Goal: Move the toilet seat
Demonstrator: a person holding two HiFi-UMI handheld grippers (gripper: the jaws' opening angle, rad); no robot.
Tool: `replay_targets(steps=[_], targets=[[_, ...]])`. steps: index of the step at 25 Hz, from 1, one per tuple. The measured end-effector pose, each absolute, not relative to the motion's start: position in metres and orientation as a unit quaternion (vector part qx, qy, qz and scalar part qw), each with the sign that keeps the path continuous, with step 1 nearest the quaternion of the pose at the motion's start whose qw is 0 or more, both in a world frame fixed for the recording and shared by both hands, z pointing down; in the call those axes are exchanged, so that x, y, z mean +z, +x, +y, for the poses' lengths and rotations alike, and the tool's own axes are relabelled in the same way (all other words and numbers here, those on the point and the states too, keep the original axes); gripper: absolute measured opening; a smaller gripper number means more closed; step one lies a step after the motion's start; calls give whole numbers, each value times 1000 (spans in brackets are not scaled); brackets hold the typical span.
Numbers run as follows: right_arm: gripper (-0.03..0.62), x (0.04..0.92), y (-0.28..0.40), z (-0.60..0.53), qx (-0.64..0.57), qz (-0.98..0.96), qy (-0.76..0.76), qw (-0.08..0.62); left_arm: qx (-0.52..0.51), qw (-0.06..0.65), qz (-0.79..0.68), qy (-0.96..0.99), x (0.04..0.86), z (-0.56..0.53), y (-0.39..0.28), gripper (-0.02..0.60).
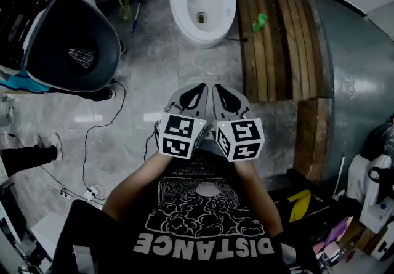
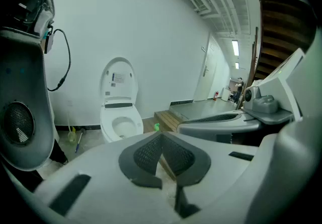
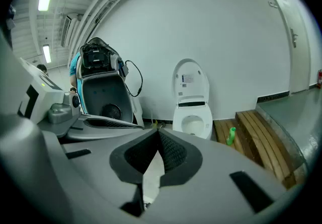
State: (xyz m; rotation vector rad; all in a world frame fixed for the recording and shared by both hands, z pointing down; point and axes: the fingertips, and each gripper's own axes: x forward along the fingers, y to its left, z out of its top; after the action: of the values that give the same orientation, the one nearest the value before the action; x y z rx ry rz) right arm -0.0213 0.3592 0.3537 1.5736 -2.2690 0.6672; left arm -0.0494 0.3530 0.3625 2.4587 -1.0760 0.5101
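A white toilet [image 1: 203,2] stands against the far wall with its lid [image 2: 118,82] raised upright; the bowl [image 3: 192,121] is uncovered, and I cannot tell the seat ring from the rim. My left gripper [image 1: 200,91] and right gripper [image 1: 221,91] are held side by side over the grey floor, well short of the toilet and pointing toward it. Both are shut with nothing between their dark pads. In the left gripper view the left gripper [image 2: 161,137] has its tips meeting below the toilet. In the right gripper view the right gripper [image 3: 158,135] does the same.
A wooden slatted step [image 1: 271,39] with a green bottle [image 1: 260,21] lies right of the toilet, beside a grey raised platform [image 1: 351,69]. A large dark shell-shaped machine [image 1: 71,39] stands at the left. Cables [image 1: 92,137] trail on the floor. A person's shoe and leg [image 1: 31,156] are at the far left.
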Motion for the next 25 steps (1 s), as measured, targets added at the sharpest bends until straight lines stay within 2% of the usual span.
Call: replay_targets(steps=[17, 25], targets=[[21, 366, -56, 322, 250, -761, 577, 161, 177, 207, -348, 897, 369, 305, -82, 12], [21, 369, -51, 305, 258, -759, 579, 151, 177, 210, -348, 896, 373, 292, -77, 12]])
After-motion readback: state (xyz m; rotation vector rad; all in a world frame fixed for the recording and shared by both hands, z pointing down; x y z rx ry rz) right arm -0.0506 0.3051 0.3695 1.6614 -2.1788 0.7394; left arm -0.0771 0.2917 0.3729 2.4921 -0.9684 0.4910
